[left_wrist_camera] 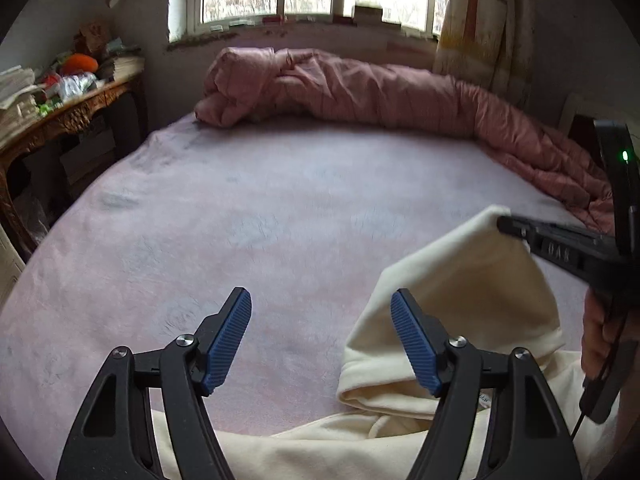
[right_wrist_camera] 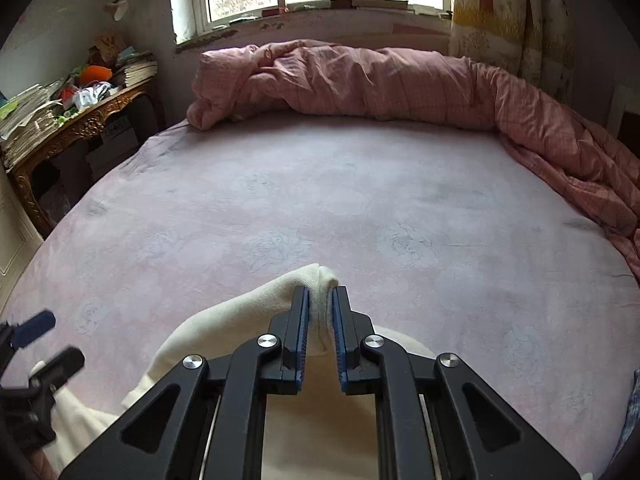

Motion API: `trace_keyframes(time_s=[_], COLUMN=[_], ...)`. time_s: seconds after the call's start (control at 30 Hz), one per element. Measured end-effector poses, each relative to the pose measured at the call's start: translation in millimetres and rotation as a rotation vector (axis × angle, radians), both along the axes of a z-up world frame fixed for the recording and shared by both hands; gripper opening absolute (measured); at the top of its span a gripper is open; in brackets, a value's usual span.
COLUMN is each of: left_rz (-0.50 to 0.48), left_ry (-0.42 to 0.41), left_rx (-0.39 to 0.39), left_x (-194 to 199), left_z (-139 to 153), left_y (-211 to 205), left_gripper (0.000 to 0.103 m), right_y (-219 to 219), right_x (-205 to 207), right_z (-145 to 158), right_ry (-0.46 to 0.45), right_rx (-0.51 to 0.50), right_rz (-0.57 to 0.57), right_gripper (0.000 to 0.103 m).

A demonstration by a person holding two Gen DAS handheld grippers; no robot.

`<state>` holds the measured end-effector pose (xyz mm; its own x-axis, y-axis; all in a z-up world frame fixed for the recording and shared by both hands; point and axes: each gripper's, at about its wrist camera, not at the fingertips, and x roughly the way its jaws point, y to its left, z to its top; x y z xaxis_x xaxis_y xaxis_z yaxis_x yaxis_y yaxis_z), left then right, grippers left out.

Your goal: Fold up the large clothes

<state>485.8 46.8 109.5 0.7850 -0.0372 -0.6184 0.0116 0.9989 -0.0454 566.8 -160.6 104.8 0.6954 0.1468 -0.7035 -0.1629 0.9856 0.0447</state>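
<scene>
A cream garment point(left_wrist_camera: 460, 280) lies at the near edge of the pink bed, one part of it lifted off the sheet. My right gripper point(right_wrist_camera: 320, 300) is shut on a bunched fold of this cream garment point(right_wrist_camera: 240, 320), which pokes out past the blue pads. In the left wrist view the right gripper point(left_wrist_camera: 504, 224) comes in from the right with the cloth hanging from its tip. My left gripper point(left_wrist_camera: 320, 312) hovers open above the sheet, nothing between its blue pads point(left_wrist_camera: 228, 340); the lifted cloth passes behind its right finger. The left gripper point(right_wrist_camera: 44, 340) also shows at the left edge of the right wrist view.
The pink bed sheet point(right_wrist_camera: 320, 200) spreads ahead. A rolled pink duvet point(right_wrist_camera: 360, 84) lies along the far side and down the right edge. A cluttered carved wooden table point(right_wrist_camera: 80, 120) stands at the left. A window and a curtain point(right_wrist_camera: 500, 12) are behind. A hand point(left_wrist_camera: 600, 340) holds the right gripper.
</scene>
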Motion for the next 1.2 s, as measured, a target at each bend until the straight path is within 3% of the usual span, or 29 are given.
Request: trace_keyframes(time_s=[0.1, 0.27, 0.43, 0.63, 0.7, 0.77, 0.83, 0.87, 1.0, 1.13, 1.2], left_rz=[0.039, 0.047, -0.039, -0.097, -0.053, 0.009, 0.056, 0.071, 0.111, 0.124, 0.111], left_ry=[-0.148, -0.302, -0.354, -0.357, -0.317, -0.284, -0.268, -0.260, -0.209, -0.096, -0.054], left_rx=[0.068, 0.106, 0.174, 0.265, 0.239, 0.148, 0.043, 0.014, 0.015, -0.075, -0.079], left_x=[-33, -78, -123, -159, -150, -144, -140, -138, -112, -86, -79], left_z=[36, 68, 82, 53, 42, 28, 12, 3, -33, -66, -76], left_y=[-3, -17, -45, -70, -68, -54, -33, -23, 5, 24, 23], left_gripper=[0.071, 0.072, 0.075, 0.082, 0.082, 0.082, 0.082, 0.082, 0.082, 0.080, 0.080], right_y=[3, 6, 1, -6, -7, -10, -15, -16, -15, -15, -15], right_x=[-58, -177, -270, -343, -351, -345, -327, -316, -270, -234, -221], right_z=[27, 52, 35, 6, 6, 13, 20, 23, 29, 23, 15], right_ry=[-0.063, -0.257, -0.268, -0.220, -0.266, -0.276, -0.256, -0.238, -0.186, -0.148, -0.137], right_rx=[0.027, -0.057, -0.031, -0.021, -0.048, -0.052, -0.009, 0.012, -0.038, -0.029, -0.002], right_rz=[0.030, 0.026, 0.060, 0.078, 0.059, 0.039, 0.019, 0.029, 0.018, 0.001, -0.009], right_gripper=[0.013, 0.013, 0.004, 0.002, 0.003, 0.011, 0.049, 0.054, 0.054, 0.056, 0.065])
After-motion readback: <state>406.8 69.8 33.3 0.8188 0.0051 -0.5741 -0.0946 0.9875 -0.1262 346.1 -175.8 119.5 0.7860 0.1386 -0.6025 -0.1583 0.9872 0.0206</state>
